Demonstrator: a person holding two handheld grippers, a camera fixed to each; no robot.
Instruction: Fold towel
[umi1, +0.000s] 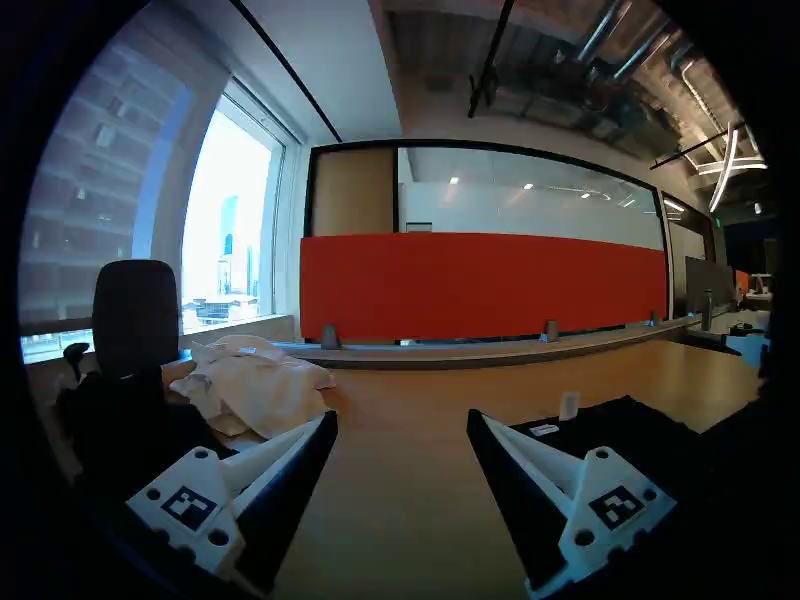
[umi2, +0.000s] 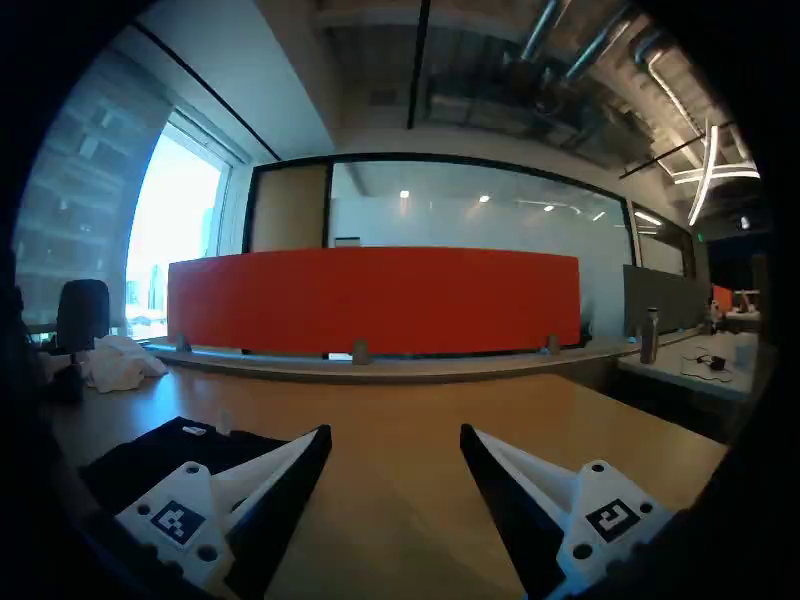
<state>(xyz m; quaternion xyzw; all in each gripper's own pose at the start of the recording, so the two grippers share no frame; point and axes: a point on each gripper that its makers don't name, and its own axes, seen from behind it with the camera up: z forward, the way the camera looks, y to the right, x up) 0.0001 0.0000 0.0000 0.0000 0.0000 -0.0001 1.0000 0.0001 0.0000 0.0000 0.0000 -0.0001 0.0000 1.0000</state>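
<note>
Left gripper (umi1: 401, 415) and right gripper (umi2: 395, 428) are held with fingers spread wide, empty, over the worktop (umi1: 420, 500); black towel (umi1: 620, 425) is laid flat between, its thin edge easily missed by a shallow pinch.

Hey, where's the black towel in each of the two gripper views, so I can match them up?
Left gripper view: the black towel lies lower right, on the wooden desk.
Right gripper view: the towel lies lower left.
Shared landmark: the red divider panel along the desk's far edge.
</note>
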